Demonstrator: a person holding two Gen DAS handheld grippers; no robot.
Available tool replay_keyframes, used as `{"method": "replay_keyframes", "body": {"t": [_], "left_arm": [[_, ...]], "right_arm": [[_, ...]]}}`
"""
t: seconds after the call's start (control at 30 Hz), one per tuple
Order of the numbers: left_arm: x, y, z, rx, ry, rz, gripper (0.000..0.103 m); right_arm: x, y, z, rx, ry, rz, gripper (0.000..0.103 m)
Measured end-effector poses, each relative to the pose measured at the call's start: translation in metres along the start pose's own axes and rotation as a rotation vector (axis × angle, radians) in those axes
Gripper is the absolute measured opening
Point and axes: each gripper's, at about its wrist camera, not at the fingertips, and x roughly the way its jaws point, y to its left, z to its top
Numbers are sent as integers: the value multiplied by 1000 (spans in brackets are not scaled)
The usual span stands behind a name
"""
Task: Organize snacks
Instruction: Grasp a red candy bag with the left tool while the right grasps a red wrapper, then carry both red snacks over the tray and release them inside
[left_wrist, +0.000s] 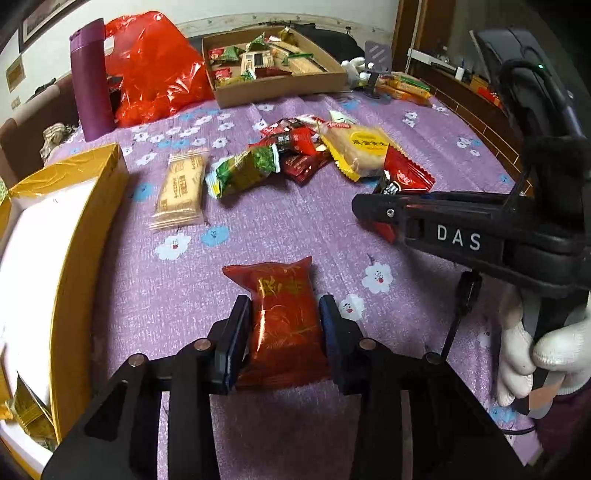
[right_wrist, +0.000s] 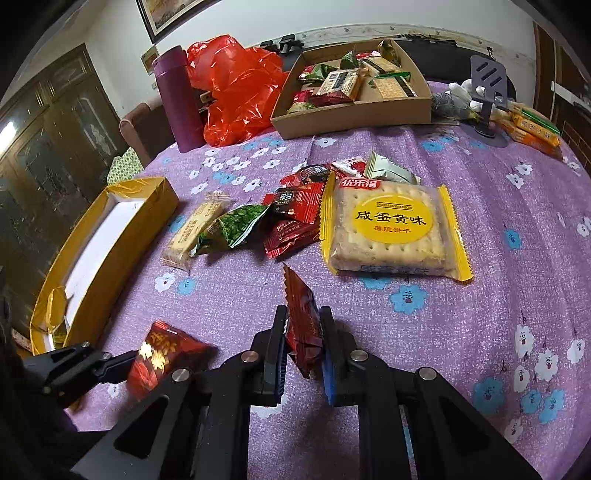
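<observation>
My left gripper (left_wrist: 283, 314) is shut on a red snack packet with gold print (left_wrist: 282, 325), held low over the purple flowered tablecloth; it also shows in the right wrist view (right_wrist: 162, 354). My right gripper (right_wrist: 303, 325) is shut on a small red wrapped snack (right_wrist: 301, 325), held edge-up; in the left wrist view this gripper (left_wrist: 360, 208) is at right with the red snack (left_wrist: 404, 177) sticking out. A loose pile of snacks (right_wrist: 295, 218) lies mid-table, with a yellow biscuit pack (right_wrist: 391, 229). A gold box (left_wrist: 74, 236) with a white inside stands open at left.
A brown cardboard tray (right_wrist: 354, 114) holding several snacks stands at the back. A purple flask (right_wrist: 177, 99) and a red plastic bag (right_wrist: 236, 88) stand at the back left. A phone stand (right_wrist: 487, 96) and orange packs (right_wrist: 535, 129) are at the back right.
</observation>
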Motion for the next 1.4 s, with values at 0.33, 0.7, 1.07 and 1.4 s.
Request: {"method": "replay_keyframes", "body": {"t": [0.33,0.7,1.07,1.4], "left_arm": [[-40,35,-5,-146,-94,-46,35],[-98,130,-19,-345,-220,-29,35],[-110,211,-16,-373,-222,83,35],[-95,242,-22,-392,-201,107,35]], "right_arm": [[-9,8,-4,-4,-65,52,16],[-32,83,-1,-124,-75,103,16],[-9,172,21,-148,14,267,16],[16,229,27,-225,65,290,16]]}}
